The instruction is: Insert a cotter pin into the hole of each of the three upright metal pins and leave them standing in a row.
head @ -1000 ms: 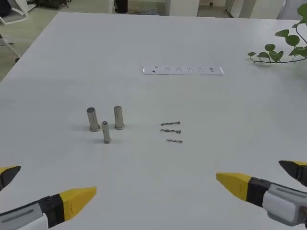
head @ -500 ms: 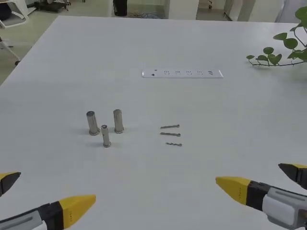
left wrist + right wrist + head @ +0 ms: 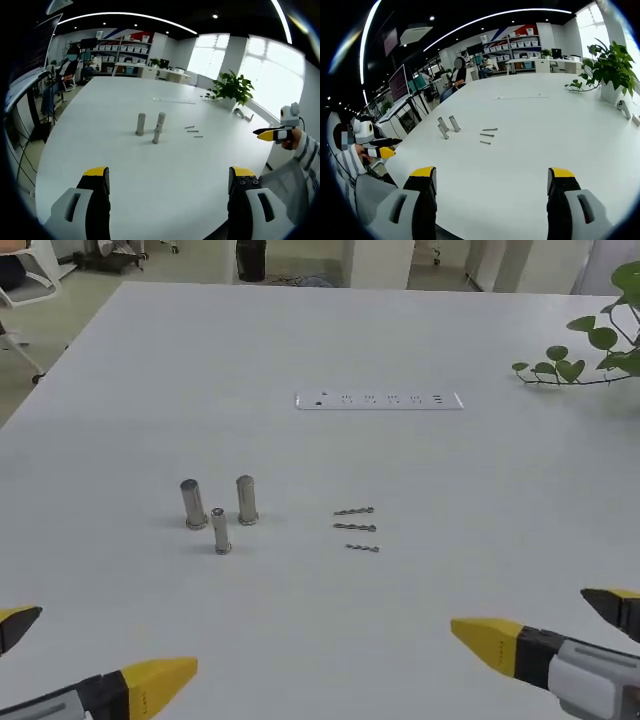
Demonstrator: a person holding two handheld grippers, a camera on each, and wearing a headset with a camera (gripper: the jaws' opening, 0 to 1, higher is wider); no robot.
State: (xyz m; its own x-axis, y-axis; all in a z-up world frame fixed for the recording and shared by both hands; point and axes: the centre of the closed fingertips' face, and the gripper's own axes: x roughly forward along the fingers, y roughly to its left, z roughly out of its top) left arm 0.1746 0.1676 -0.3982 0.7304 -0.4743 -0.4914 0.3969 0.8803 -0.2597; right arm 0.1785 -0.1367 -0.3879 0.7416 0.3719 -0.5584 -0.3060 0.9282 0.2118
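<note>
A long white power strip [image 3: 380, 401] lies flat on the white table [image 3: 480, 490]. On the person's side of the strip, off toward its left end, three short upright metal pins [image 3: 220, 530] of bright steel stand in a tight cluster, two behind and one in front, none touching. Below the strip's middle, three thin silvery cotter pins [image 3: 355, 527] lie flat and parallel, apart from the cluster. Much farther from the strip, the yellow-tipped left gripper [image 3: 90, 650] and right gripper [image 3: 530, 615] hover with jaws spread wide, holding nothing. A green leafy plant [image 3: 590, 340] trails beyond the strip's right end.
</note>
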